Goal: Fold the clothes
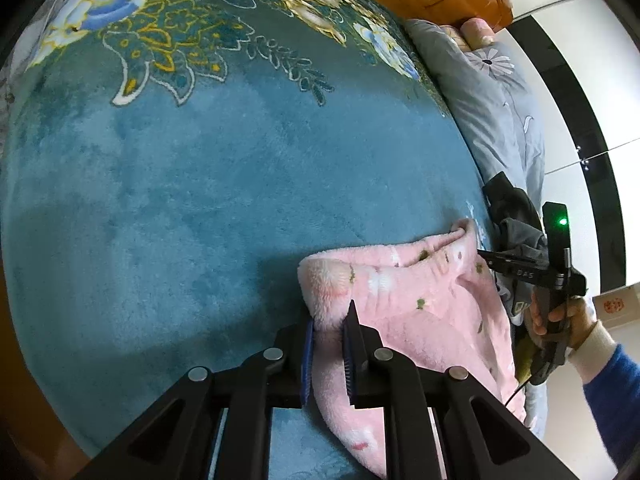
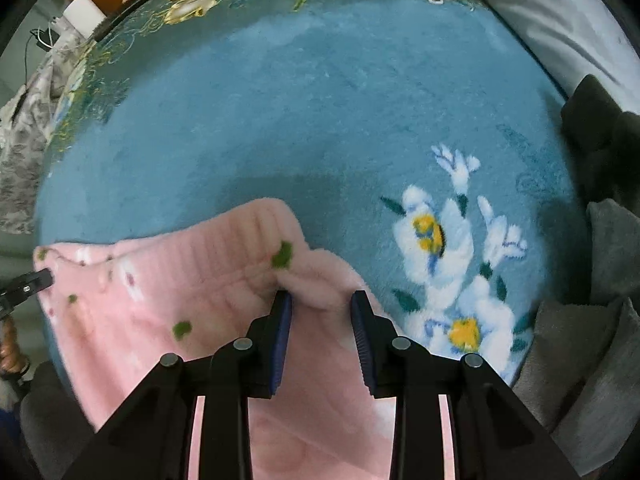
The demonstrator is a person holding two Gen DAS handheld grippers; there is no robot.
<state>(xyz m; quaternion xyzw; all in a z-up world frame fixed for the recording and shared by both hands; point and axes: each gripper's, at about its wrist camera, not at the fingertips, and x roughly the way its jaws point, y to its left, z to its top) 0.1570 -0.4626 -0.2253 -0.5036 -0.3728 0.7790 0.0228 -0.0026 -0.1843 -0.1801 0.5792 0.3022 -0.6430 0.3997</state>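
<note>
Both tongs are straddling the pink fleece garment [image 1: 420, 304] lying on the blue floral blanket [image 1: 200, 200]: left tongs [image 1: 328, 344] closing on its 9 o'clock corner, right tongs [image 2: 322, 320] gaping over a bunched fold; its long edge is running between them.

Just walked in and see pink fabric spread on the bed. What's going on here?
A person holding a gripper in each hand is working on a fluffy pink garment lying on a teal floral blanket. The left gripper has its fingers around one corner of the garment's edge, and the right gripper sits open over a bunched fold at the other end. Dark and grey clothes are piled to the side. No fold looks finished yet.
</note>
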